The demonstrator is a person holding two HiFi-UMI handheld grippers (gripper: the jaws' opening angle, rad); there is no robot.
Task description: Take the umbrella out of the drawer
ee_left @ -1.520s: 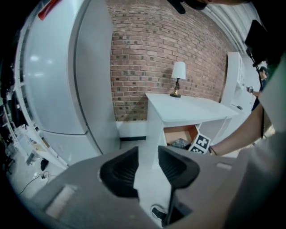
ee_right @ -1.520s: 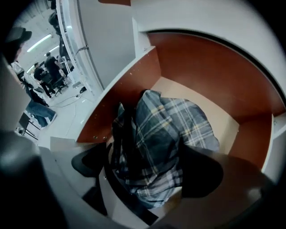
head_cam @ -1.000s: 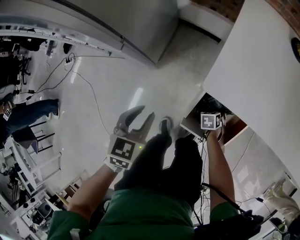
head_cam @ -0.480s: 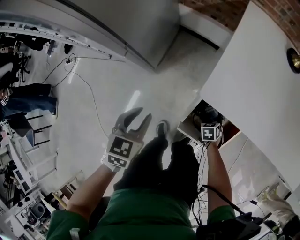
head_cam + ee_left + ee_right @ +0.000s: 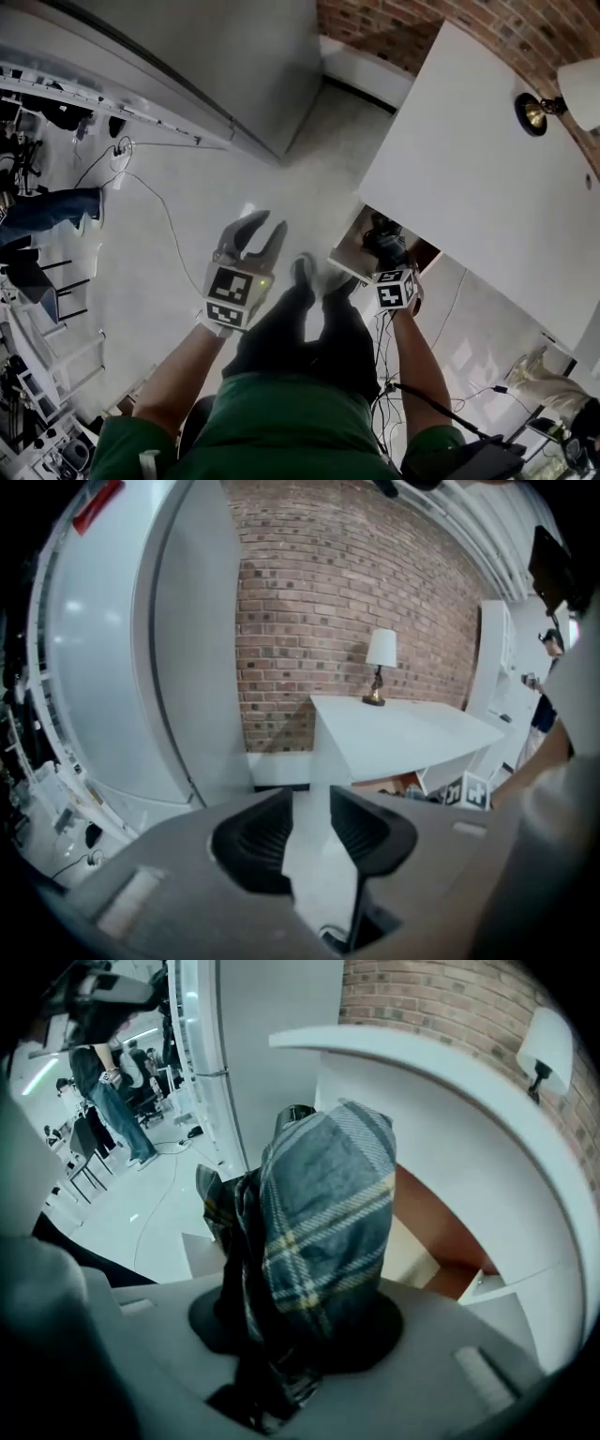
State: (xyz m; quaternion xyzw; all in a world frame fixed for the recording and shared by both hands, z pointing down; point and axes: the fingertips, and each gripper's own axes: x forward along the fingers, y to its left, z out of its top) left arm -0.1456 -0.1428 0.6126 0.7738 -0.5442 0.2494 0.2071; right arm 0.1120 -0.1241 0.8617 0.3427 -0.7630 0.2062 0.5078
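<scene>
Right claw (image 5: pixel 300 1330) just clenching, now gripping plaid umbrella (image 5: pixel 323 1204). Raising it from open drawer (image 5: pixel 427 1241) under white table (image 5: pixel 469 159), right side; sitting lower second ago. Removal nearly finishing, I'm judging. Left claw (image 5: pixel 309 841) hanging released, empty.

We wear green short-sleeved top (image 5: pixel 272 427), dark trousers (image 5: pixel 309 342), dark shoes (image 5: pixel 302 269). Our left gripper (image 5: pixel 262 225), right gripper (image 5: pixel 298 1321): grey bodies, black ribbed pads (image 5: pixel 255 841), black-white marker cubes (image 5: pixel 232 286).

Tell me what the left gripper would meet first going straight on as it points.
Most likely the floor: the left gripper, open and empty, points down at it, short of the white desk and brick wall. Depth is uncertain.
</scene>
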